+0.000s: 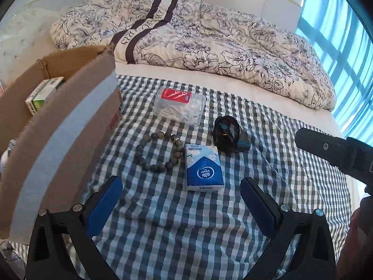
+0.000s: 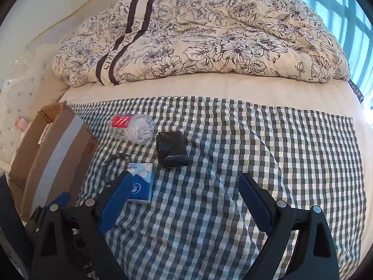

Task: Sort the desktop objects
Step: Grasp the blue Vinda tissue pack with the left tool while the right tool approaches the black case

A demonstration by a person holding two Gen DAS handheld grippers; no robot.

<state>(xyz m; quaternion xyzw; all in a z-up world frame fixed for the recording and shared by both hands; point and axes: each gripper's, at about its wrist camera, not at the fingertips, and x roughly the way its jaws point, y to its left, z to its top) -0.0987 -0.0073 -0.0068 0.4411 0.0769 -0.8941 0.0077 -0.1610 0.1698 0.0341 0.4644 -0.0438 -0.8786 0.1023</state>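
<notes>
Four things left on the checked cloth [image 1: 177, 221]: tissue pack [image 1: 204, 168], bead bracelet [image 1: 158, 152], clear plastic tub [image 1: 180, 105] w/ red label, and coiled black cable [image 1: 227, 136] w/ plug. Cardboard box [image 1: 70, 126] sits at the cloth's left edge, green-white carton [image 1: 44, 94] already inside, so sorting looks part done.

Left tongs [image 1: 180, 198] wide open, holding nothing, lined up just short of the tissue pack. Right tongs [image 2: 186, 193] also wide open and empty, over bare cloth to the right of the items; left finger [image 2: 116, 200] overlaps the tissue pack in its view.

Step in hand, prob.: picking the next item, tissue pack being closest to the left tongs. Next move needs them forward and down to straddle the pack's short sides, then close gently.

Pack is soft film-wrapped paper, squashes easily. Beads are round, dull grey-green, strung loose; would sag if lifted. Tub is stiff, rounded, slick. Cable is glossy, springy. Cloth is wrinkled over a soft bed, so things may shift when pressed.
</notes>
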